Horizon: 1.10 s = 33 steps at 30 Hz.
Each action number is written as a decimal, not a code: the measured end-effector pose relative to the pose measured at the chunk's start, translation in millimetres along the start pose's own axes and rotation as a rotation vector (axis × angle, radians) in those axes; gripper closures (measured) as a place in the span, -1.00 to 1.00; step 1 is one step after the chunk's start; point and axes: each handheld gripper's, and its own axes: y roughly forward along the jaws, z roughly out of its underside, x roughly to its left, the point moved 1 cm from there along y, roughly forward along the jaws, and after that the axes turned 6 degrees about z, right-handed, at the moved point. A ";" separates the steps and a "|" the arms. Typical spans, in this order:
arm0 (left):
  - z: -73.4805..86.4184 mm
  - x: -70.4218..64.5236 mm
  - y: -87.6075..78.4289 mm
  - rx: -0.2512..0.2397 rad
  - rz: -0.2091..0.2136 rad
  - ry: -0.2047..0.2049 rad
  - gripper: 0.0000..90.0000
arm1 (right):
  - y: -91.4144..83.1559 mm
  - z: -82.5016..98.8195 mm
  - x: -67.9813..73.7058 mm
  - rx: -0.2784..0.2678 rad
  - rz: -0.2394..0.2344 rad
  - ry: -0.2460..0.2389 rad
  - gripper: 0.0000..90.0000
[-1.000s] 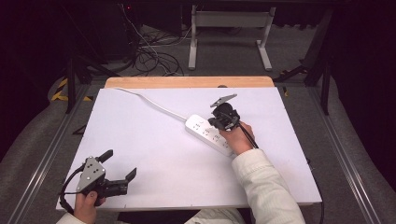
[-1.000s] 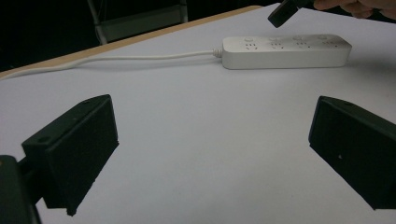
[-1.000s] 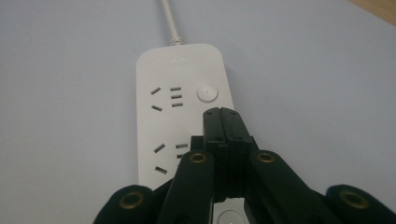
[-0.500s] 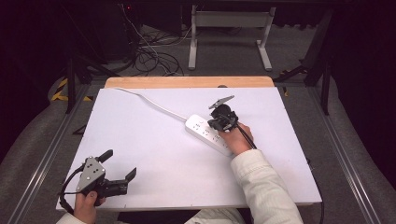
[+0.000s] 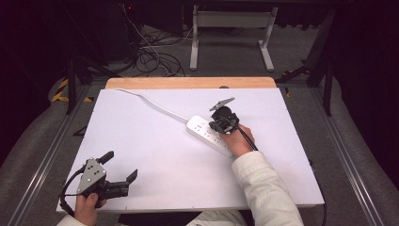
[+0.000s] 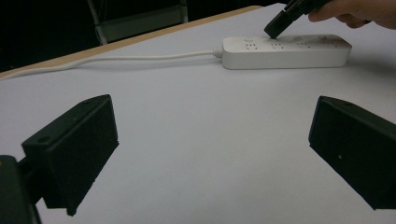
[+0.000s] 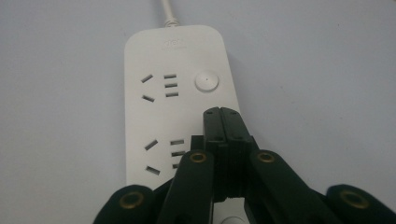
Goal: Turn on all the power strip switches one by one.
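Item: white power strip (image 5: 209, 135), lying flat near the middle of the white bench (image 5: 155, 155), cord (image 5: 150, 101) trailing to the far edge; round switch button (image 7: 206, 81) at the cord end.

Right gripper (image 5: 221, 123): fingers pressed together, nothing between them, tip poised over the strip's top face just short of the button.

Left gripper (image 5: 120, 172): fingers wide apart, empty, resting at the near left corner, well apart from the strip.

Change over the last second: practically none; the right gripper holds the same spot over the strip. Judged: lining up to press the switch.
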 end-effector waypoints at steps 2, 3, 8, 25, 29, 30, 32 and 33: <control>0.0 -0.1 -0.1 -0.001 0.000 -0.001 -0.96 | 0.3 0.6 -0.3 -0.002 -0.001 0.004 1.00; 0.0 -0.2 -0.1 -0.001 0.000 -0.001 -0.96 | 0.5 0.8 -0.1 -0.002 0.000 0.004 1.00; 0.0 -0.4 -0.1 -0.001 0.001 -0.003 -0.96 | 0.8 2.2 0.8 -0.005 0.005 0.009 1.00; 0.1 -0.6 -0.2 0.001 0.005 -0.001 -0.96 | 2.0 4.9 3.6 -0.015 0.022 0.019 1.00; 0.1 -0.7 -0.2 0.001 0.006 0.000 -0.96 | 2.6 5.5 2.9 -0.011 0.018 0.026 1.00; 0.1 -0.8 -0.3 0.000 0.007 -0.001 -0.96 | 2.5 5.6 3.0 -0.012 0.018 0.024 1.00; 0.2 -0.3 -0.3 0.000 0.006 -0.001 -0.96 | 2.5 6.9 3.1 -0.021 0.019 0.033 1.00; 0.2 -0.1 -0.2 0.002 0.004 -0.002 -0.96 | 2.3 7.1 1.8 -0.023 0.011 0.040 1.00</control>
